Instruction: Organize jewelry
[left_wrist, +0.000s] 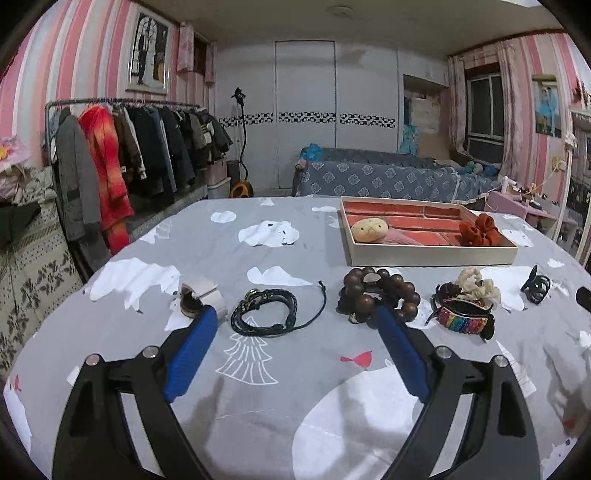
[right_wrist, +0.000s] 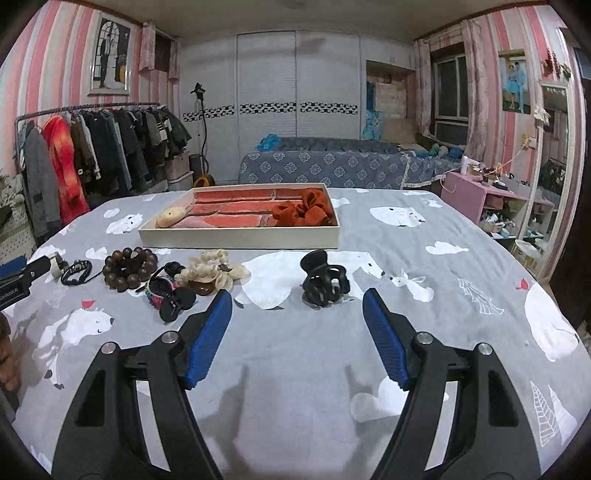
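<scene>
Now the black cord bracelet (left_wrist: 266, 311) lies just ahead between the left gripper's (left_wrist: 297, 319) wide-spread fingers (left_wrist: 192, 354).

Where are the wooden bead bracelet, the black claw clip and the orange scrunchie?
wooden bead bracelet (left_wrist: 380, 291): left wrist view, ring's near beads.
black claw clip (right_wrist: 325, 282): right wrist view, clip's body.
orange scrunchie (right_wrist: 303, 212): right wrist view, fabric folds.

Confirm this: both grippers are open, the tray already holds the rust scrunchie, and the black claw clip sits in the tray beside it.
Not quite. The black claw clip lies on the bedspread in front of the tray, as the right wrist view shows. The rust scrunchie is inside; the left gripper and right gripper are open.
</scene>
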